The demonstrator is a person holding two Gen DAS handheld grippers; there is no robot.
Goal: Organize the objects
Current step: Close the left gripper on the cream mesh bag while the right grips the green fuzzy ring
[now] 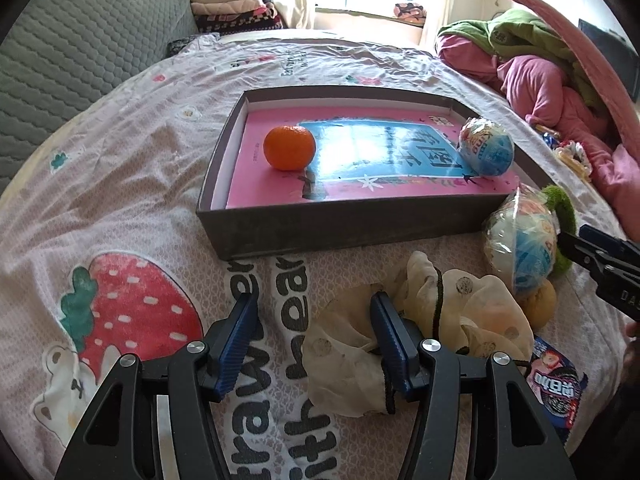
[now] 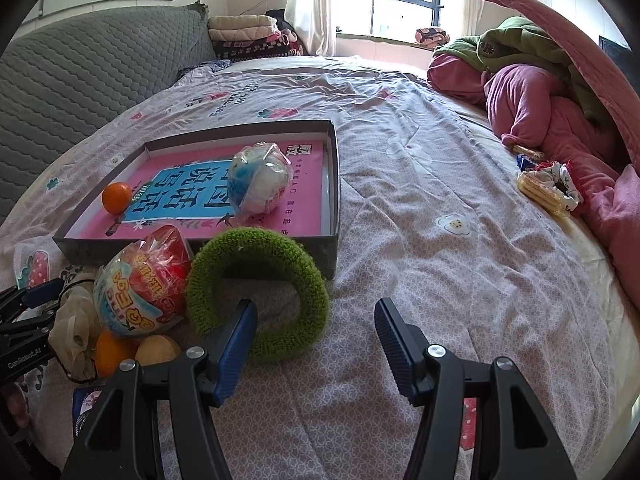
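Note:
A shallow dark box [image 1: 344, 228] [image 2: 332, 184] on the bed holds a pink book, an orange [image 1: 289, 147] [image 2: 116, 197] and a wrapped toy ball [image 1: 486, 146] [image 2: 261, 178]. In front of it lie a second wrapped ball [image 1: 520, 246] [image 2: 142, 280], a green fuzzy ring [image 2: 256, 292], a cream scrunchie [image 1: 424, 332], another orange [image 2: 114, 352] and a yellowish fruit [image 2: 157, 350]. My left gripper [image 1: 314, 336] is open, its right finger beside the scrunchie. My right gripper [image 2: 314, 336] is open, its left finger at the ring's near edge.
A snack packet [image 1: 554, 388] lies at the near right. Crackers and a frilly scrunchie [image 2: 548, 188] lie by the pink and green bedding pile [image 2: 540, 92]. A grey headboard [image 2: 80, 76] stands at left. Folded blankets [image 2: 248, 32] and a window are at the back.

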